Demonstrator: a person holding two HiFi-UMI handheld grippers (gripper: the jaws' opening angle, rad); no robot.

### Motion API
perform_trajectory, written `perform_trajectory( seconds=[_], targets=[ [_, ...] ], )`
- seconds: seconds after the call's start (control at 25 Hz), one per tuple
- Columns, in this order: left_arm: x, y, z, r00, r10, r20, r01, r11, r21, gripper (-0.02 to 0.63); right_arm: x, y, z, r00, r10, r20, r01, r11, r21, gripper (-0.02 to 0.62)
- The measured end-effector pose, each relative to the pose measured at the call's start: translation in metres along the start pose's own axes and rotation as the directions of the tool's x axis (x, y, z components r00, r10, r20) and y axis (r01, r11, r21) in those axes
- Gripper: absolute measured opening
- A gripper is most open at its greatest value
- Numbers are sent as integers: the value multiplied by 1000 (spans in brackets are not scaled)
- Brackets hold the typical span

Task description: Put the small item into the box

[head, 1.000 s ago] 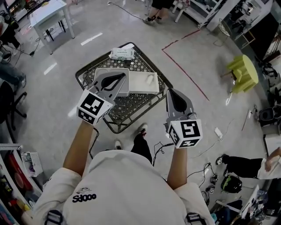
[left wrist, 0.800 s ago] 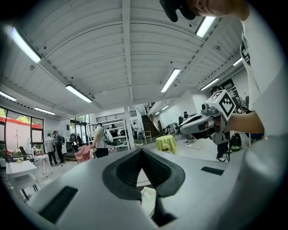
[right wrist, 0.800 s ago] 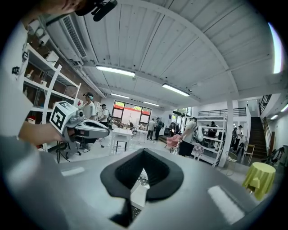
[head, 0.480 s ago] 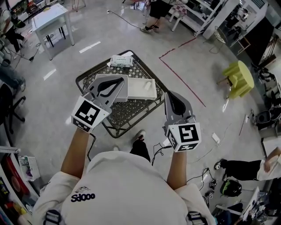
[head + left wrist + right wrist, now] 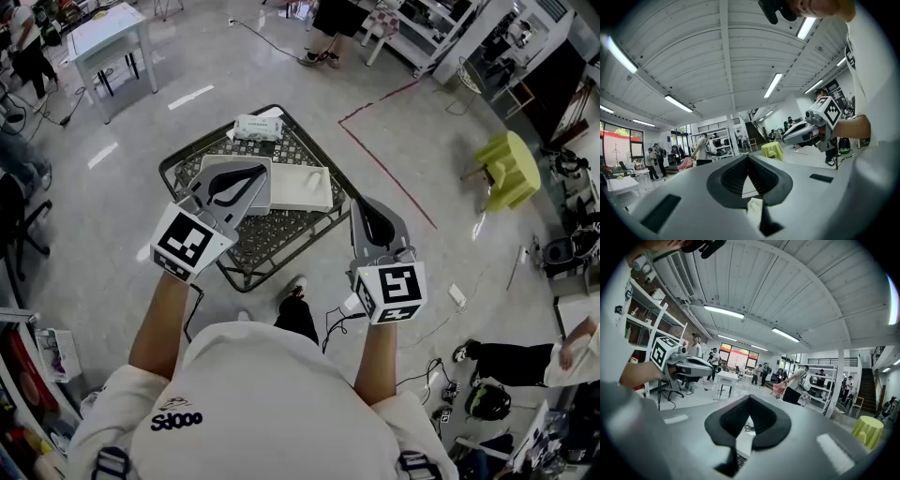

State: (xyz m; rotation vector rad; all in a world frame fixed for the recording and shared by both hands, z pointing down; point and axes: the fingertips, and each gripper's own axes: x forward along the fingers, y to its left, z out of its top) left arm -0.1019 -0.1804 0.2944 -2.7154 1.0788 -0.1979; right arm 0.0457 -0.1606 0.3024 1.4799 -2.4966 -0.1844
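Head view, two grippers held out in front of the person. Are those jaws open or not? And where's the small item?

Reply: Both closed, as far as I can see. The left gripper [image 5: 259,169] has its tips pressed together, and the left gripper view shows the two black pads meeting at a point with nothing pinched there. Only a sliver of white shows through the gap lower down, and that's stuff below it. The right gripper [image 5: 360,202] is the same: in the right gripper view the pads meet at the tip and it's holding nothing. Neither one touches anything.

Follow-up: OK, so the item's just sitting there?

Reply: Yep. The small item [image 5: 317,176] lies on a white slab [image 5: 298,197] on the metal lattice table [image 5: 281,246]. The slab is just right of the box [image 5: 208,164], edge to edge with it. From the head camera the left gripper overlaps the box and hides most of its inside. The right gripper hangs over the table's near right corner, well apart from the item. There's a pack of wipes [image 5: 258,127] at the far edge.

Follow-up: Which way does it point?

Reply: It's pale and tiny. It looks a bit longer than wide, with the long axis running roughly away from the person. I can't tell which end is which.
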Motion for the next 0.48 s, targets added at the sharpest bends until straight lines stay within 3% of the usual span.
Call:
perform_trajectory(
  seconds=[0.48],
  targets=[
    [6, 1, -11, 1000, -9, -22, 9, 1000, -3, 6, 9, 0, -13, 1000, 11, -25, -11, 1000, 0, 9]
  ],
)
